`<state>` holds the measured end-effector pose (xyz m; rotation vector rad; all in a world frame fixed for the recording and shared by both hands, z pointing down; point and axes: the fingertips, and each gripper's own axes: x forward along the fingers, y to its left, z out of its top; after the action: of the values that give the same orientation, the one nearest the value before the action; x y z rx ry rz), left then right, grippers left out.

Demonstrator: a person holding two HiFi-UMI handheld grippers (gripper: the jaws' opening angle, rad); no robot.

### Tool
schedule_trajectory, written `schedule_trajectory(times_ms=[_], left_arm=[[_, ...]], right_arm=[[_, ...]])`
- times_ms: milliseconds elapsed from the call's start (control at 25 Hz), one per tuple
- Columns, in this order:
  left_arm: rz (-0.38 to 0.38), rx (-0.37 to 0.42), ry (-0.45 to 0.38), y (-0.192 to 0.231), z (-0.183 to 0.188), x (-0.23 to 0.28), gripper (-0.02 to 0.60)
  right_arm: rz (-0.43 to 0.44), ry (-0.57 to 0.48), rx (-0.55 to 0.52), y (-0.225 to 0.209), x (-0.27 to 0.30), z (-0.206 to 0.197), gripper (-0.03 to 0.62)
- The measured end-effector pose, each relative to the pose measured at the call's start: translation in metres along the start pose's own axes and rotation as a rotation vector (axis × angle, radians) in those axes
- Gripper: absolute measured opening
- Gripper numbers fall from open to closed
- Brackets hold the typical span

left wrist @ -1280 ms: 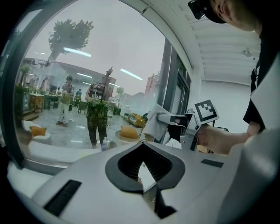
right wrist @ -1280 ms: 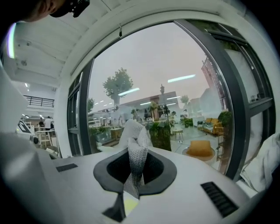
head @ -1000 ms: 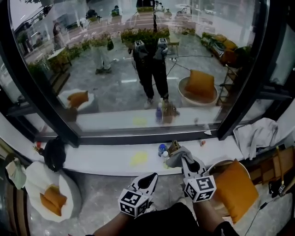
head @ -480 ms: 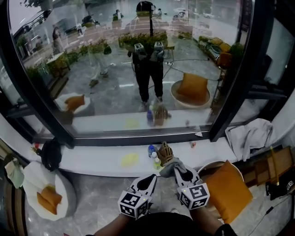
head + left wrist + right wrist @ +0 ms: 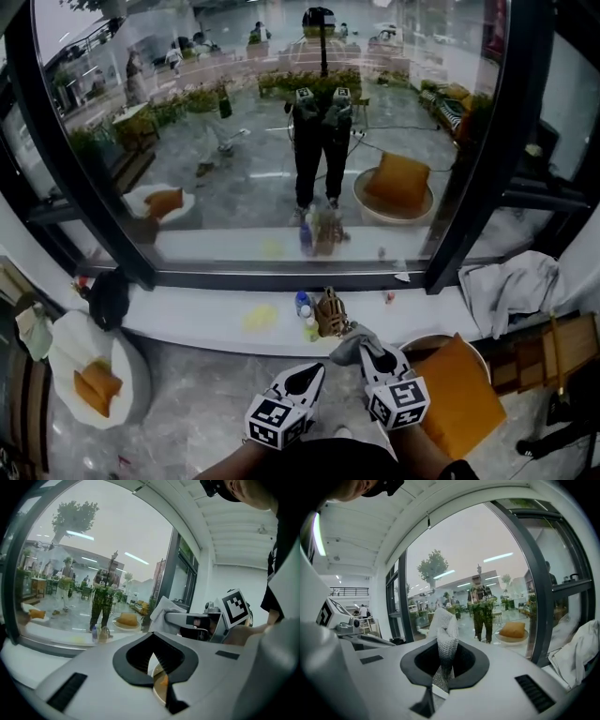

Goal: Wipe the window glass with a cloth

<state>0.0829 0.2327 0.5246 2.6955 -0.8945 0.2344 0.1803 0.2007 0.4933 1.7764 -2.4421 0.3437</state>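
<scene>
Since a second ago: both grippers a shade lower and nearer in the head view, the sill's clutter slightly further left, no change in grip.

On the right gripper (image 5: 367, 354), fingers clamped on the cloth (image 5: 348, 342), a pale mesh wad standing up out of the fingertips, its long axis pointing far, toward the window glass (image 5: 262, 141). On the left gripper (image 5: 307, 372), fingers together, nothing between them but a slit of light.

Glass far and above both, well apart, beyond the white sill (image 5: 187, 323). As cloth-carrier, the right gripper is the one to go, so probably a reach far and up with that hand.

Between fingers and pane, on the sill: a small bottle (image 5: 301, 304) with a wicker piece (image 5: 330, 312) just beside it, right on the low line of reach. Likely best passed by going over them.

Only in the right gripper view: the mesh weave, and the pinch low on the cloth (image 5: 444, 637). Only in the head view: the sill clutter and the gap to the pane. In the left gripper view, the cloth's free end (image 5: 164, 612) poking past the right fingertips.
</scene>
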Motion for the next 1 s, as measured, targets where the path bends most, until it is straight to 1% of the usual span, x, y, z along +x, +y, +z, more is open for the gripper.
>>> schedule_trajectory(times_ms=[320,480,640,760,920,1000], left_arm=[[0.039,-0.019,0.001,-0.029,-0.016,-0.002,0.008],[0.073,-0.046,-0.024,-0.038,-0.007,-0.005,0.008],[0.068,-0.031,-0.022,-0.047,-0.011,-0.003,0.008],[0.073,-0.033,-0.029,-0.051,-0.007,-0.006,0.008],[0.069,-0.017,-0.037,-0.055,-0.002,-0.006,0.008],[0.058,-0.005,-0.029,-0.056,-0.007,-0.004,0.008]], right_arm=[[0.046,0.020,-0.011,-0.007,-0.022,-0.009,0.041],[0.056,0.015,-0.016,-0.008,-0.032,-0.012,0.041],[0.057,0.006,-0.016,-0.013,-0.041,-0.012,0.040],[0.052,-0.004,-0.016,-0.012,-0.046,-0.009,0.041],[0.046,-0.013,-0.015,-0.014,-0.052,-0.007,0.041],[0.045,-0.017,-0.015,-0.015,-0.052,-0.007,0.041]])
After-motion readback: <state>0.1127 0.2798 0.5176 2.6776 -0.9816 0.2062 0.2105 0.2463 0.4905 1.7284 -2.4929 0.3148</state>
